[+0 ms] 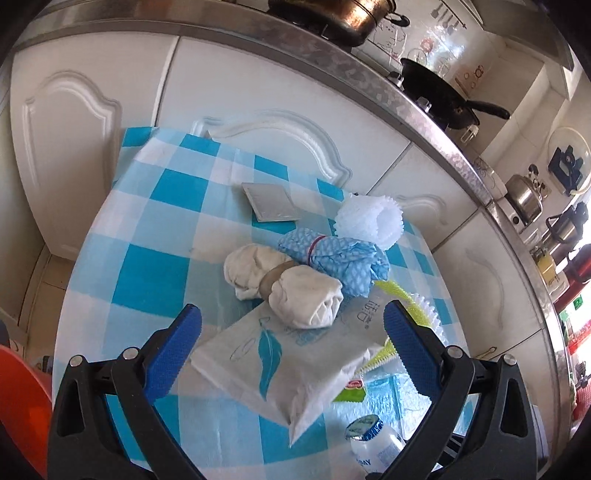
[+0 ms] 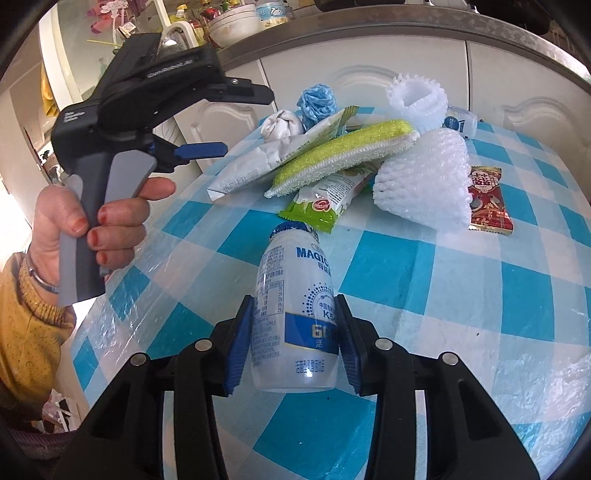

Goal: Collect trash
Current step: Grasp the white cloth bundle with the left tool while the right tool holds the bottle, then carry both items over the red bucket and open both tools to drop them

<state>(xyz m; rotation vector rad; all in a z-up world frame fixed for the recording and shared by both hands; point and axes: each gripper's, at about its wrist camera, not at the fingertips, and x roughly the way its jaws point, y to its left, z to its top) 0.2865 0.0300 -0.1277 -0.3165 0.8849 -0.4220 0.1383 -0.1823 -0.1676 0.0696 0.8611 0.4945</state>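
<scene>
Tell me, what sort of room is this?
Most likely a home kitchen: a black frying pan and a metal pot sit on a steel-edged counter above white cabinet doors, with a kettle further along.

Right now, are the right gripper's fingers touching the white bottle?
Touching. The right wrist view shows both blue fingers of the right gripper pressed against the sides of the lying white bottle.

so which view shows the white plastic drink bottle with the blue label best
The right wrist view: the white plastic drink bottle with the blue label lies full length, clamped between the right gripper pads. The left wrist view catches only its foil-capped top at the bottom edge.
</scene>
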